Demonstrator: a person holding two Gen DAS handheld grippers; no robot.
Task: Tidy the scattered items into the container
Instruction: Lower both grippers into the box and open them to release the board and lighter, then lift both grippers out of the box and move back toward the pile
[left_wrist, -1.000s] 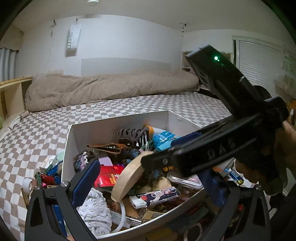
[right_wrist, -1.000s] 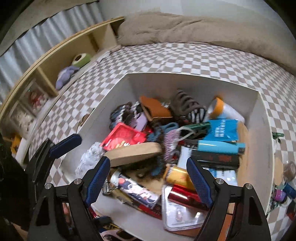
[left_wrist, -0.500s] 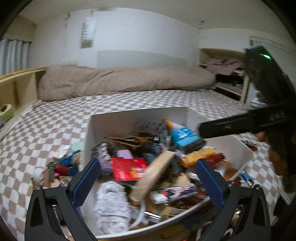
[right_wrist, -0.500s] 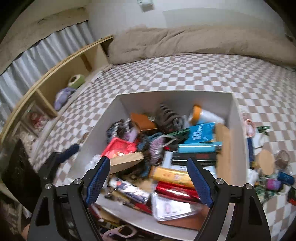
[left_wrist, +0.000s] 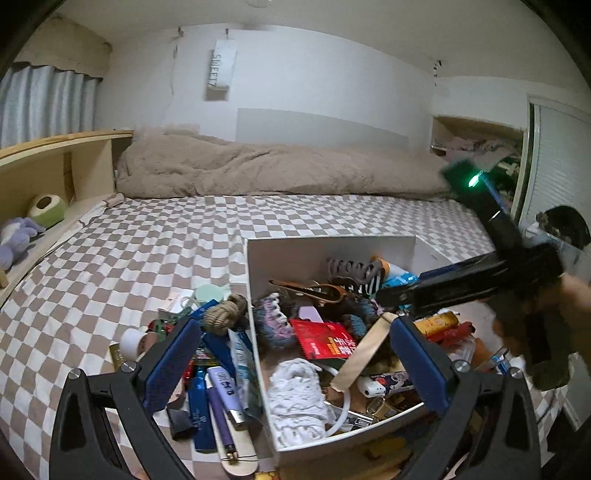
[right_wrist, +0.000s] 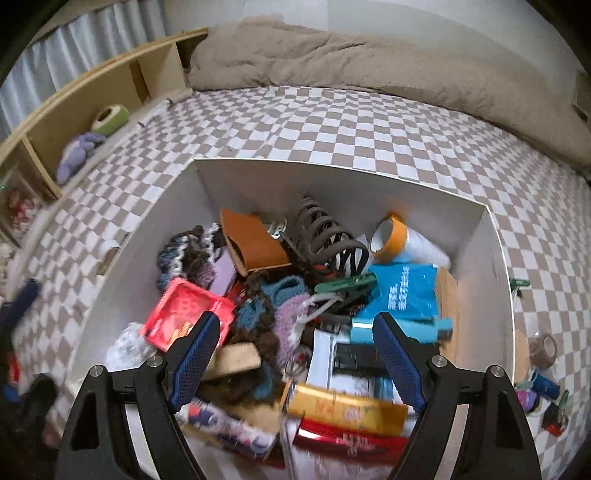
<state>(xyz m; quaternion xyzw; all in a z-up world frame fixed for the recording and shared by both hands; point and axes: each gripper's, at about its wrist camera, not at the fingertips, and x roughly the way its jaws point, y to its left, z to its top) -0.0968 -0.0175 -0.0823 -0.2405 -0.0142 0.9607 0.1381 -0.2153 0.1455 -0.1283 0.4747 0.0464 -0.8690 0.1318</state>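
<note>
Left wrist view first: the white container (left_wrist: 332, 254) is seen right of centre, already heaped with goods — a red packet (left_wrist: 327, 339), a white knitted cloth (left_wrist: 293, 391), a brown claw hair clip (left_wrist: 352, 267). Much is judged done, yet a pile is left on the checkered bedspread (left_wrist: 147, 251) at lower left, just beside the container's wall: a rope knot (left_wrist: 225, 314), a purple tube (left_wrist: 225, 402), a blue tube (left_wrist: 197, 410), a roll of tape (left_wrist: 129, 339). The left gripper (left_wrist: 291, 363) is held wide apart over that wall, nothing between its blue pads (left_wrist: 170, 363). The right gripper (left_wrist: 391, 295) is caught at the right edge of the frame, reaching over the container; whether it is spread or closed cannot be told here.

Right wrist view now: the container (right_wrist: 332, 177) is looked into from above, and the right gripper (right_wrist: 295, 360) is shown released and empty, fingers spread over an orange tape roll (right_wrist: 388, 240), a blue packet (right_wrist: 404, 291), a gold tube (right_wrist: 347, 406). Something else is revealed here: a second scatter at lower right, outside the wall — a brown tape roll (right_wrist: 543, 349), a green clip (right_wrist: 519, 284), small bits too blurred to name. The left-hand pile is barely seen from here.
</note>
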